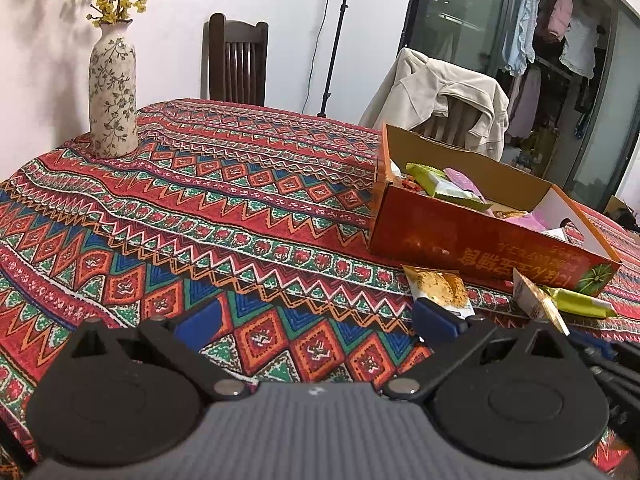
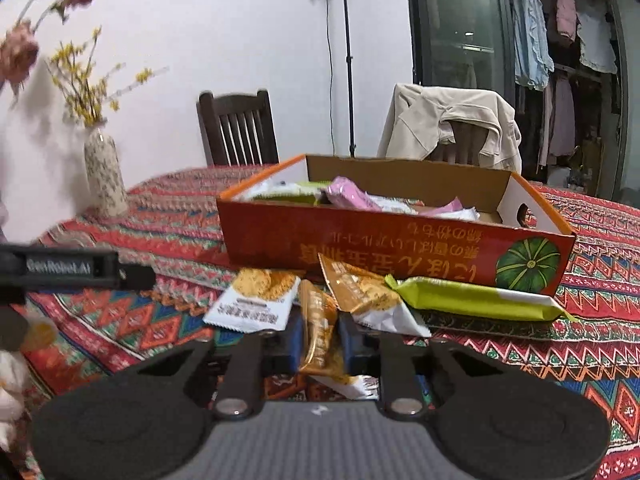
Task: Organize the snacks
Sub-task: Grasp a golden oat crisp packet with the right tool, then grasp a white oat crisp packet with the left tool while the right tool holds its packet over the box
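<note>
One orange snack packet (image 2: pixel 320 334) sat clamped in our right gripper (image 2: pixel 320 344), near the table's (image 1: pixel 200 208) front edge.
We judged the grip thin: the slick wrapper, pinched edge-on, could slide out on the way over the near wall of the snack box (image 2: pixel 384 248). We held the right gripper tilted down toward the loose packets; our left gripper (image 1: pixel 316 320) hovered with its tongs apart, empty, angled down over bare cloth.

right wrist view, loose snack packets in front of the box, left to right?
White-and-orange cracker packet → orange packet pinched in the right gripper → orange-and-white packet → green bar packet, all on the table before the orange box.
</note>
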A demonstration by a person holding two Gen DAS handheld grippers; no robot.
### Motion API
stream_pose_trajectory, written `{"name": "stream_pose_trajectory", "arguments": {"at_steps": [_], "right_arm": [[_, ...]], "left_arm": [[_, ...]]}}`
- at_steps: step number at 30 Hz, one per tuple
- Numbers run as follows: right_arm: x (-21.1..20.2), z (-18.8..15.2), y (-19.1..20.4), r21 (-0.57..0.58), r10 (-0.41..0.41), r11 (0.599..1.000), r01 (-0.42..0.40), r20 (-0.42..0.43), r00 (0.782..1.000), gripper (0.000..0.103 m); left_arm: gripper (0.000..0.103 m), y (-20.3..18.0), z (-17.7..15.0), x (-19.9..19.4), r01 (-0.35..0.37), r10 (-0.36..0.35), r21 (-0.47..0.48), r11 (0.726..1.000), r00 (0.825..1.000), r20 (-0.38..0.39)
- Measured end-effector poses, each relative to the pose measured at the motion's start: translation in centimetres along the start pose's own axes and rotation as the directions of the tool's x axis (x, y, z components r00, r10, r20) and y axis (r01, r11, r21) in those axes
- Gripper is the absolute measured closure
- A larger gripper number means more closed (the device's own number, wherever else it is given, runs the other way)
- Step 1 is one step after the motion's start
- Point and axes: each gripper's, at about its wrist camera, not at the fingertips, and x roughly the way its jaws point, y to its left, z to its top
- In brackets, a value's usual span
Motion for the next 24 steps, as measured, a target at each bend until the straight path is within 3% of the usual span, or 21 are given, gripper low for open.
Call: {"name": "stream_pose_trajectory", "arguments": {"at_steps": [10, 24], "right_arm": [[-3.5, 1.9, -3.3, 0.131, 0.105, 0.985, -0.112, 0.062, 0.993, 0.091], [-5.0, 5.1, -9.0, 0.173, 0.075, 0.98, -0.1, 0.145, 0.987, 0.091]], "left_arm": [[0.0, -0.7, 0.6, -1.2, -0.017, 0.017, 0.018, 1.0, 0.999, 0.029], [0.0, -6.0, 1.2, 0.5, -0.025, 0.025, 0.101, 0.995, 1.0, 0.001]]}}
